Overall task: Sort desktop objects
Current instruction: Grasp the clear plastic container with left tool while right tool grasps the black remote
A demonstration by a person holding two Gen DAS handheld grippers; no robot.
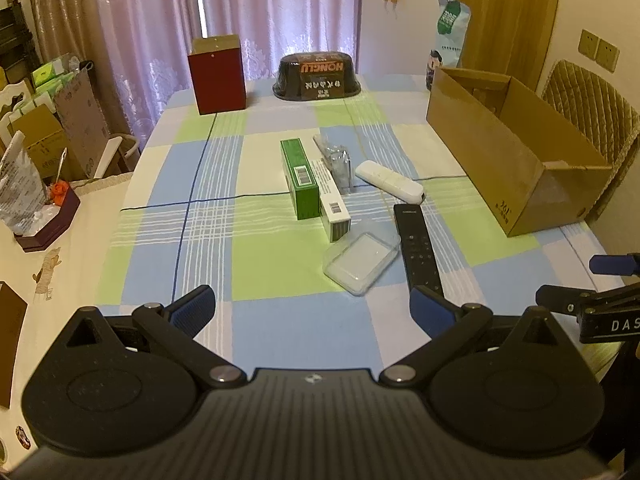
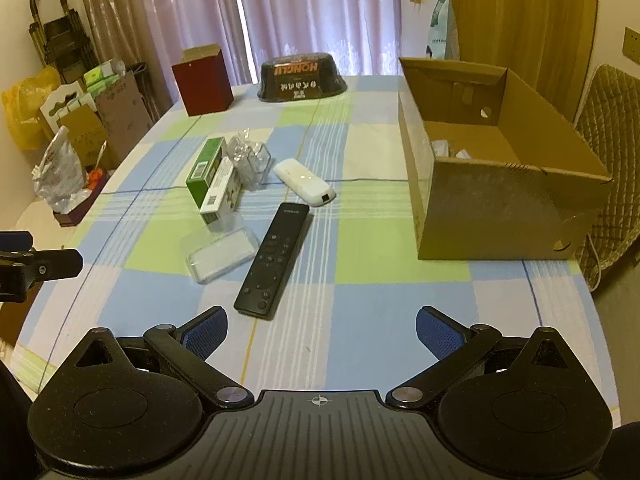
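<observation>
Ahead of both sets of fingers, on the checked cloth of the counter [image 2: 360,312], a small cluster is lying unsorted. Left gripper [image 1: 316,308] is hovering spread wide, holding nothing; right gripper [image 2: 322,330] likewise wide open and empty.

Black remote [image 2: 274,258] is sitting closest, just beyond the right fingers and slightly toward their left side. Its long axis is running away from the fingers, far end leaning rightward, button face up. White remote [image 2: 304,183] is lying farther out, long axis slanting across the view, its near end pointing right, toward the cardboard box [image 2: 492,216]. Clear plastic tray [image 2: 222,254] is resting just left of the black remote, very close to it. Beyond the tray, a green carton [image 2: 204,172] and a white carton [image 2: 220,194] are lying side by side and touching, long axes pointing away. A crumpled clear wrapper [image 2: 250,158] is sitting just behind them.

Box is standing open-topped, well to the right of the right fingers; likely the destination.

Risks, as judged:
- Closing on the black remote along its length would likely let it slip; closing across the narrow width looks safer.
- Left finger coming down could be clipping the tray, given the tight gap.
- Tray and wrapper look light and slippery, liable to skid or crush.
</observation>
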